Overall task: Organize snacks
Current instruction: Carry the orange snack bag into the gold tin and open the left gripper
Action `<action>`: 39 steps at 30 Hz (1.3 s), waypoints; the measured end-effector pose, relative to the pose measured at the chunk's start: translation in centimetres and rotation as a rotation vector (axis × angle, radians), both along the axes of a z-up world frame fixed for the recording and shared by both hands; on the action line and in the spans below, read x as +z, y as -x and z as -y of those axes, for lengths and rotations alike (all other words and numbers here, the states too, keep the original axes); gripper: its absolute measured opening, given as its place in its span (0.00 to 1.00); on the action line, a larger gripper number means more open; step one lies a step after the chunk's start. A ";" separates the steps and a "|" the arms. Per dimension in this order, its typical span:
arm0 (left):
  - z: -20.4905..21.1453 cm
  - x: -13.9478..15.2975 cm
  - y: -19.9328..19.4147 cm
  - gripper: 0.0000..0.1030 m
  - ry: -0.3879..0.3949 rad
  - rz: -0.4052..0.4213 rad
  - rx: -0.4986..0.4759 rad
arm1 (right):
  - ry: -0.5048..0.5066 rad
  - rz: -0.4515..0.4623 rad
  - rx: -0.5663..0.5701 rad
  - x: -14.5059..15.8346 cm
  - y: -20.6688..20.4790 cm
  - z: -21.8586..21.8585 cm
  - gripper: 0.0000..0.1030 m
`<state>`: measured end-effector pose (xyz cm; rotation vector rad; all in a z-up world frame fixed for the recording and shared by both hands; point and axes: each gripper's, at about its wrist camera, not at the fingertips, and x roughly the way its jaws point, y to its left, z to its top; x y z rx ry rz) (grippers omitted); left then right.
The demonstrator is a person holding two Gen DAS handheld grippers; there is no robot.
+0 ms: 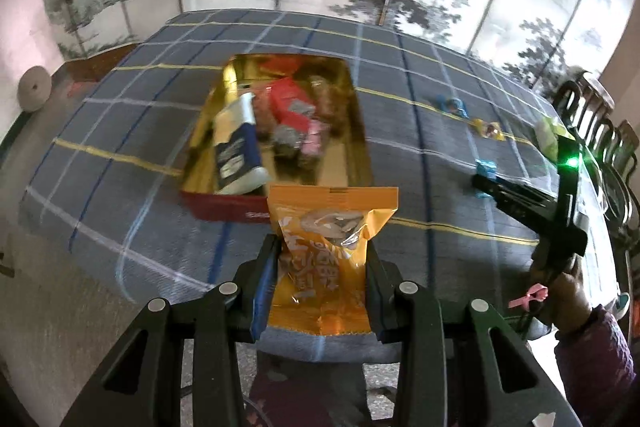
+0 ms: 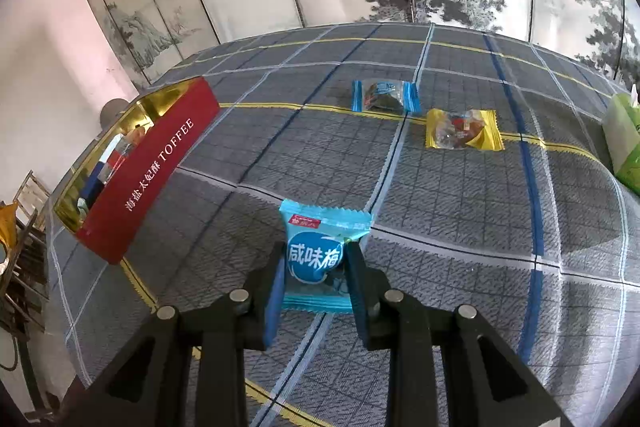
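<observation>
Carrying orange snack pouch clamped in left gripper jaws toward toffee box at 12 o'clock, right gripper jaws clenched on blue plum candy over table; next: release over box.

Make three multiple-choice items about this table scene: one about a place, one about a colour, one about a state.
1. Where does the red toffee box lie, seen from the right wrist camera?
A. left of the held snack
B. right of it
C. under it

2. What colour is the packet in the left gripper?
A. green
B. orange
C. white

3. What is the state of the right gripper?
A. open and empty
B. shut on a light blue snack packet
C. shut on a yellow candy

Answers: 1 A, the box sits at the left edge of the view. 2 B, its wrapper is orange. 3 B, both fingers press the blue packet.
</observation>
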<state>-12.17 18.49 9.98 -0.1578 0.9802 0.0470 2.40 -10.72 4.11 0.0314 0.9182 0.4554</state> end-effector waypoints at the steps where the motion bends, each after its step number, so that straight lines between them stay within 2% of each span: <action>1: -0.4 0.0 0.2 0.34 0.002 0.000 0.006 | 0.002 0.001 0.000 0.0 0.0 0.0 0.28; 17: -1.8 -0.2 0.2 0.34 0.024 -0.006 0.020 | 0.007 0.002 -0.001 0.0 0.0 -0.1 0.28; 26: -0.9 0.0 -2.0 0.34 0.005 0.007 -0.013 | 0.007 0.002 -0.001 0.0 0.0 -0.1 0.28; 39: -1.1 -1.4 -6.3 0.34 -0.011 0.000 -0.035 | 0.004 0.001 -0.001 0.0 0.0 0.0 0.28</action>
